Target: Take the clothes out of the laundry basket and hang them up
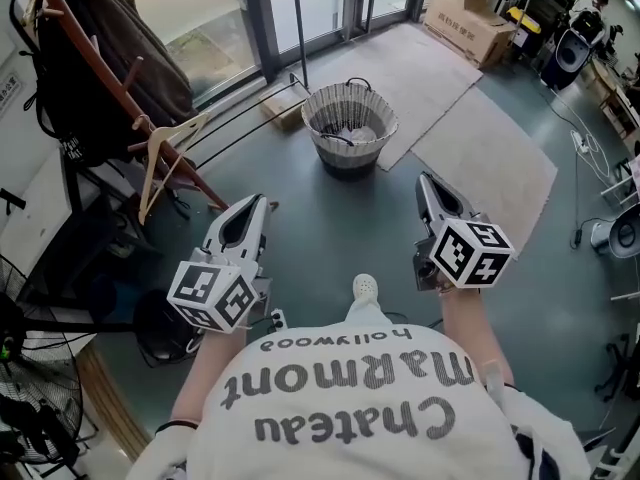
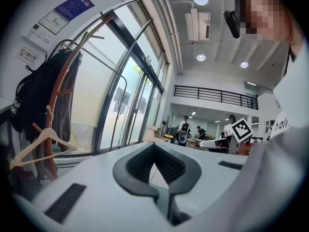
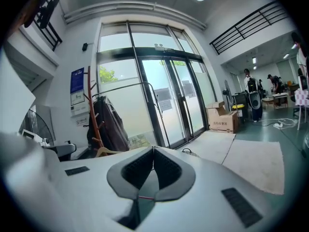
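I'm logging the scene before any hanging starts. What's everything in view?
laundry basket: one, grey, floor ahead
clothes: count unclear, pale, inside the basket
coat stand: one, red-brown, left by the glass
garments: count unclear, dark, hung on the stand
hanger: one, pale wood, on a lower stand peg
mats: two, beige, floor behind and right of basket
cardboard boxes: at least two, brown, far right
shoe: one, white, below between the tongs
left tongs: one, white, shut, empty, lower left
right tongs: one, white, shut, empty, lower right
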Tool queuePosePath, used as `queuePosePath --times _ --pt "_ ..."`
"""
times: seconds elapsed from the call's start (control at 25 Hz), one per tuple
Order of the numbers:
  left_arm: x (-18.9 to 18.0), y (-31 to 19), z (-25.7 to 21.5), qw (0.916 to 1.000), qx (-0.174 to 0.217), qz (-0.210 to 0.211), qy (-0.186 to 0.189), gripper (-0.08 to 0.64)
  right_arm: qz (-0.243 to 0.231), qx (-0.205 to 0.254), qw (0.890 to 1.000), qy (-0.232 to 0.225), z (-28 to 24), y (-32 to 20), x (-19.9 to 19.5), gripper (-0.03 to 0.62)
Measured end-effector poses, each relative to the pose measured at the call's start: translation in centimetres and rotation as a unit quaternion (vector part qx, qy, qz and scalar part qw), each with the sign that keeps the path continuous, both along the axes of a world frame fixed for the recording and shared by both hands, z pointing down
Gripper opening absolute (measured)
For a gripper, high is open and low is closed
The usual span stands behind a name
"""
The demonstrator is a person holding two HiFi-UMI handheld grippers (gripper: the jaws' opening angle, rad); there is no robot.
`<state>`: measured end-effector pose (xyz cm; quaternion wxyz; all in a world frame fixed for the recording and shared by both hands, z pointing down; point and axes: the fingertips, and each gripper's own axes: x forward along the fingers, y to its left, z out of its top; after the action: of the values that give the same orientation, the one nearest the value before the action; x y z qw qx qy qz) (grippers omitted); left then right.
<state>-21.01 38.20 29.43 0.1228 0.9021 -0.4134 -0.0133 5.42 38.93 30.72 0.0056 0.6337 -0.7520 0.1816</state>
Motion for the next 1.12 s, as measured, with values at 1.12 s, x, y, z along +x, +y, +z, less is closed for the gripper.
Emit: queuePosePath --times 1.12 --pt "15.4 -18.0 0.9 0.9989 -0.017 -0.040 0.017 0.008 -0.043 -0.027 0.997 -0.049 0.8 -20.3 15.3 0.029"
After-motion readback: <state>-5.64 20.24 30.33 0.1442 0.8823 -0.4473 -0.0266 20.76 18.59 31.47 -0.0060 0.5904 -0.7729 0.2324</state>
